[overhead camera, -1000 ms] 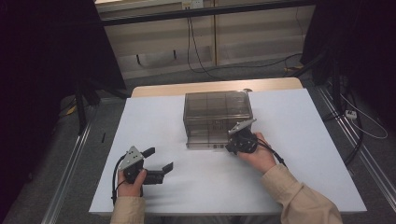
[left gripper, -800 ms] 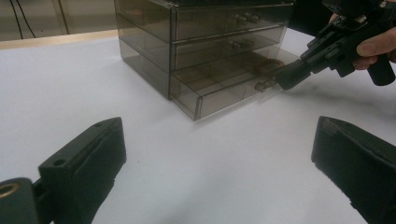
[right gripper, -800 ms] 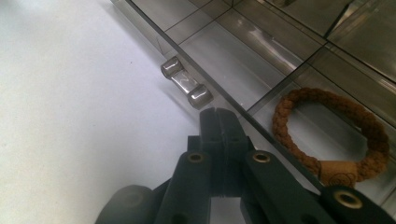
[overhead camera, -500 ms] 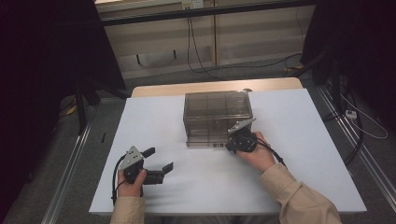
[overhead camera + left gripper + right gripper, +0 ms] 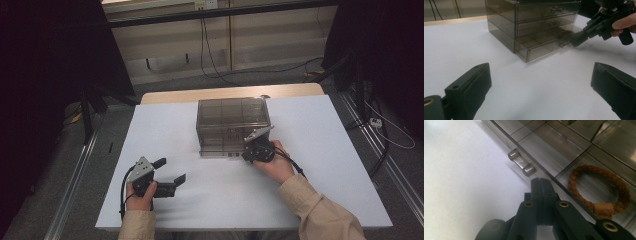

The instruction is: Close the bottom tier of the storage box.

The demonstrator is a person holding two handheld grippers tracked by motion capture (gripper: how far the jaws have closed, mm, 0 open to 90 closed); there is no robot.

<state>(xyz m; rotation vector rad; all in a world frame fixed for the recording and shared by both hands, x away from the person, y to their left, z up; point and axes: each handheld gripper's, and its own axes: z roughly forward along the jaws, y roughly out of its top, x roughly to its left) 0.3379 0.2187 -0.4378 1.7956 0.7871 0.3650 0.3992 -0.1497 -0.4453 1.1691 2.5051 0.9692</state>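
Pressing its tips together, the right claw (image 5: 541, 181) sits w/ nothing between them, jaws fully closed, right at the front edge of the bottom drawer (image 5: 564, 152) of a smoky see-through drawer box (image 5: 233, 125). Drawer is pulled out a bit. Just ahead of the closed tips & slightly to their left in the right gripper view: the drawer's small clear handle (image 5: 521, 165), near but not gripped; can't tell if tips touch the drawer front. To the right of the tips, inside the drawer behind its front wall: a brown braided bracelet (image 5: 599, 190) w/ a tan tag, lying flat.

Left claw (image 5: 167, 175) is well apart from the box, down near the table's (image 5: 310, 200) front left part, jaws spread wide, nothing between them, resting low over the white top. From the left gripper view the box stands ahead & between its jaws, farther off; the right claw (image 5: 576, 40) shows up-right, tips at the bottom drawer, bracelet (image 5: 565, 33) just beside them.
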